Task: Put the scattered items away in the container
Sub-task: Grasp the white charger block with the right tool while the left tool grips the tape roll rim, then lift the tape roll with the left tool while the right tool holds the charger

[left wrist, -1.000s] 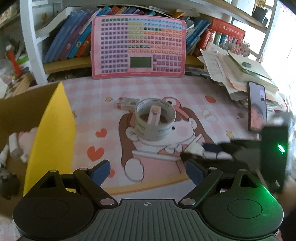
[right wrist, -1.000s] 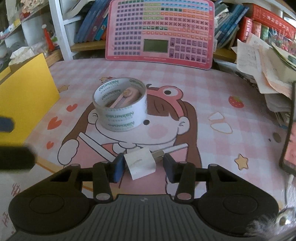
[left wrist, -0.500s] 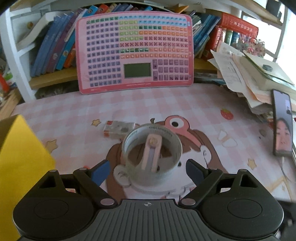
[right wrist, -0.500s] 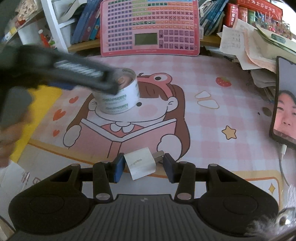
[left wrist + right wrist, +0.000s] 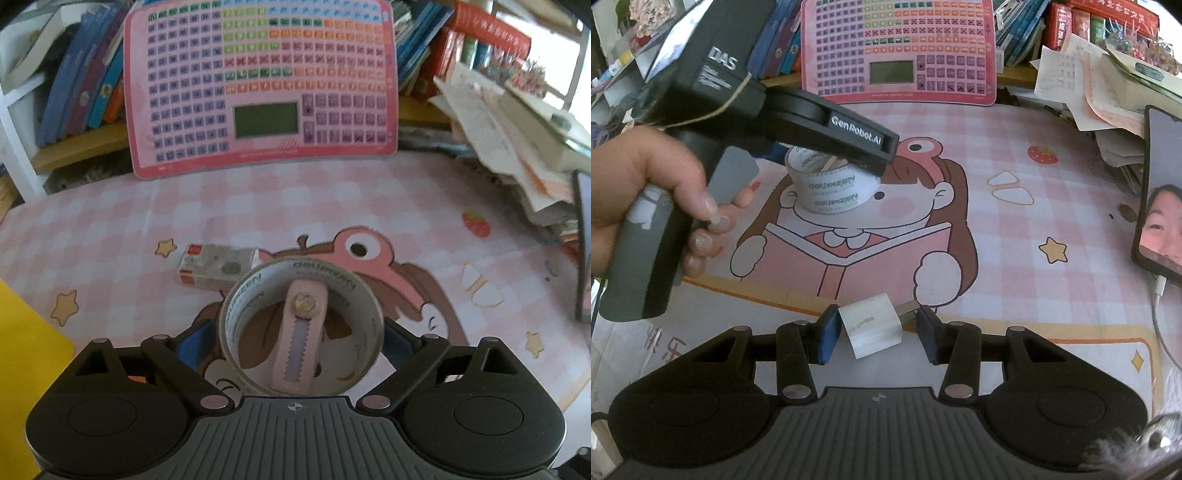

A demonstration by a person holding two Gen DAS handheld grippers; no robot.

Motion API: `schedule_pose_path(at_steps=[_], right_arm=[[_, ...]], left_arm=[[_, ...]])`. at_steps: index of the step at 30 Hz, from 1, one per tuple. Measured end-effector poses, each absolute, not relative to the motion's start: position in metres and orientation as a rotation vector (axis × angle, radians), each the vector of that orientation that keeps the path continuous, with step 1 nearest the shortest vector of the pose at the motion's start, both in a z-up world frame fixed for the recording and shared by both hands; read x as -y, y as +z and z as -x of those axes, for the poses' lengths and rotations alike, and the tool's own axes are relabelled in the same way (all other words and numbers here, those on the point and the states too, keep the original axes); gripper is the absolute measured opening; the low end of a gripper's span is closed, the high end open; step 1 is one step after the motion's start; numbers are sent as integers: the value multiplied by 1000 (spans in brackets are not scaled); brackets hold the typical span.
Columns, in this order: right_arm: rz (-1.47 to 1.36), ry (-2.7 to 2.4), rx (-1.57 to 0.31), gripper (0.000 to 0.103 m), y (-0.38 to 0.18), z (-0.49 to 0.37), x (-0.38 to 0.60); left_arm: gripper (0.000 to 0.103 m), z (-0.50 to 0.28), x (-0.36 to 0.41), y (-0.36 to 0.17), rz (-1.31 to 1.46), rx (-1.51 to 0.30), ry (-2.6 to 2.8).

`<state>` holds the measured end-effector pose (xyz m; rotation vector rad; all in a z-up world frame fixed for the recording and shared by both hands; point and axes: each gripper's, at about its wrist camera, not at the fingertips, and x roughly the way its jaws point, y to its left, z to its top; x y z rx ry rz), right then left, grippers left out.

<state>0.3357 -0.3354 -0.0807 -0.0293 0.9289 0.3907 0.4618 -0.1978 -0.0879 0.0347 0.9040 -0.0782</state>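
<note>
A roll of tape stands on the pink desk mat, with a pink utility knife propped inside it. My left gripper is open, one blue pad on either side of the roll; I cannot tell whether the pads touch it. The right wrist view shows a hand holding the left gripper down over the tape roll. My right gripper is shut on a white charger plug, held above the mat's near edge.
A small box lies just behind the roll. The container's yellow flap is at the left edge. A pink button board leans on the bookshelf. A phone and a paper stack sit at the right.
My left gripper has moved away from the box, forward and down, until its fingers flank the tape roll. The right gripper has drawn back a little, still holding the charger plug.
</note>
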Motion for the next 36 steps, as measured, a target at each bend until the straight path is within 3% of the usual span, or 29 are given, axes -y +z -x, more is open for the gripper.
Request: schedule_pose_path(at_steps=[3, 4, 16, 27, 32, 36], right_arm=[[20, 382, -916, 43, -80, -335, 336], [13, 376, -914, 43, -80, -335, 337], [20, 371, -934, 43, -73, -323, 335], [41, 374, -899, 43, -62, -299, 330], [41, 372, -917, 43, -61, -290, 329], [39, 367, -914, 43, -59, -287, 330]], left_arm=[[93, -467, 197, -91, -22, -924, -79], [86, -467, 196, -91, -11, -925, -88], [85, -430, 192, -70, -9, -909, -141], [86, -374, 202, -36, -72, -750, -258], [85, -361, 186, -22, 22, -802, -206], [85, -351, 195, -16, -83, -752, -224]])
